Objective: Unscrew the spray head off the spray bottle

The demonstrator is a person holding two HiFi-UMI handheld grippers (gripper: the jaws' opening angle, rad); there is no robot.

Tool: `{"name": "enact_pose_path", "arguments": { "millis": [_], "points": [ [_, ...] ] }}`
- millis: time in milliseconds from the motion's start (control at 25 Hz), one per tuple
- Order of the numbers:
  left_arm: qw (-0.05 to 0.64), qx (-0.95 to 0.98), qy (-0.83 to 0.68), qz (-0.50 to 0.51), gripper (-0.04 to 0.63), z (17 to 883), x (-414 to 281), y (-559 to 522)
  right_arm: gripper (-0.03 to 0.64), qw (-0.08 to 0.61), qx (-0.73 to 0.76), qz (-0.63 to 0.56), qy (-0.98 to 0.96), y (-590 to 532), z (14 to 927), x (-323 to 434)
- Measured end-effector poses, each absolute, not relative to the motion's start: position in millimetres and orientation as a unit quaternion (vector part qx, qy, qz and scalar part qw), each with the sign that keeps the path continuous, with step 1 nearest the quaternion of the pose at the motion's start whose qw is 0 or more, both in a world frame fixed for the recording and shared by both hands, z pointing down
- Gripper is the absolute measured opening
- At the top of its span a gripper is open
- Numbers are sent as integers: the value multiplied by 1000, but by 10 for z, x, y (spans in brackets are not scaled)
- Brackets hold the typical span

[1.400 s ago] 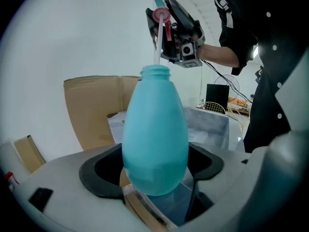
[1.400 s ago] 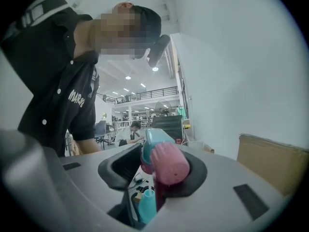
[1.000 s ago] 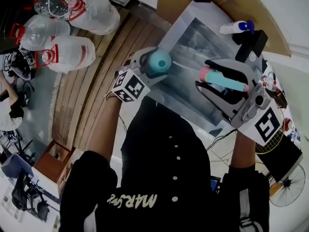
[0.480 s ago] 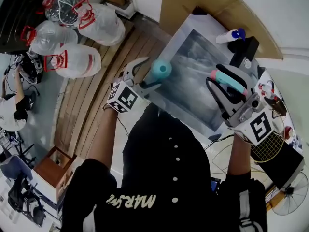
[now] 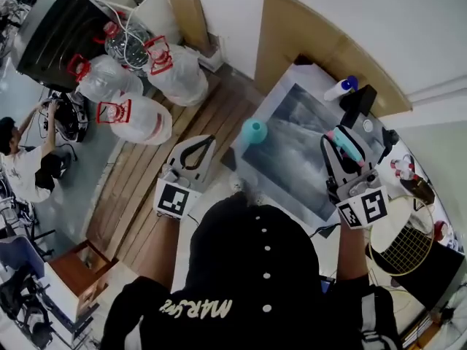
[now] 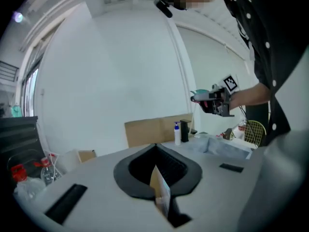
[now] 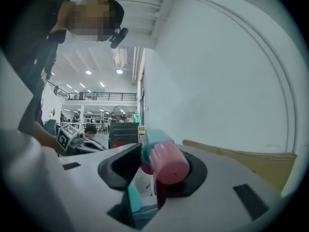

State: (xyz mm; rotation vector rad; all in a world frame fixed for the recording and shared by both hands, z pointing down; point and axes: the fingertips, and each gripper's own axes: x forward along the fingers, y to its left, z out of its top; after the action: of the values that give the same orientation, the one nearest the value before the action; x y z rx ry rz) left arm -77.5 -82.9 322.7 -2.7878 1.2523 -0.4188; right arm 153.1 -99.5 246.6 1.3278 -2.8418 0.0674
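Note:
The teal bottle (image 5: 254, 131) stands upright without its head on the left edge of the grey mat (image 5: 292, 159). My left gripper (image 5: 206, 140) is off to the bottle's left, over the wooden floor. Its jaws have just been closing and now stand shut with nothing between them. My right gripper (image 5: 337, 141) hovers over the mat's right side, shut on the pink and teal spray head (image 5: 346, 143). In the right gripper view the pink nozzle of the spray head (image 7: 169, 162) sticks out between the jaws. The left gripper view shows the right gripper (image 6: 212, 100) from the side.
A white bottle with a blue cap (image 5: 341, 88) and a black box (image 5: 359, 99) stand at the mat's far corner. A cardboard sheet (image 5: 321, 42) leans on the wall. Water jugs with red handles (image 5: 135, 119) lie on the floor at the left. A mesh racket (image 5: 403, 245) lies at the right.
The left gripper has let go of the teal bottle, pulled away to the left and shut. The bottle now stands alone on the mat. The right gripper has shifted with the spray head.

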Motion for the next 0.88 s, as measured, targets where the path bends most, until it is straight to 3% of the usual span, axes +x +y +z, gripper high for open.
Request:
{"name": "enact_pose_path", "arguments": {
  "millis": [360,880],
  "points": [
    [-71,-854,505,-102,25,2828,-1151,-671,161,9,485,-30,-874,-662,2112,1943],
    [-23,-849,514,-119,25,2553,-1124,-548,160,-4,544,-31,-839,-472,2166,2226]
  ]
}}
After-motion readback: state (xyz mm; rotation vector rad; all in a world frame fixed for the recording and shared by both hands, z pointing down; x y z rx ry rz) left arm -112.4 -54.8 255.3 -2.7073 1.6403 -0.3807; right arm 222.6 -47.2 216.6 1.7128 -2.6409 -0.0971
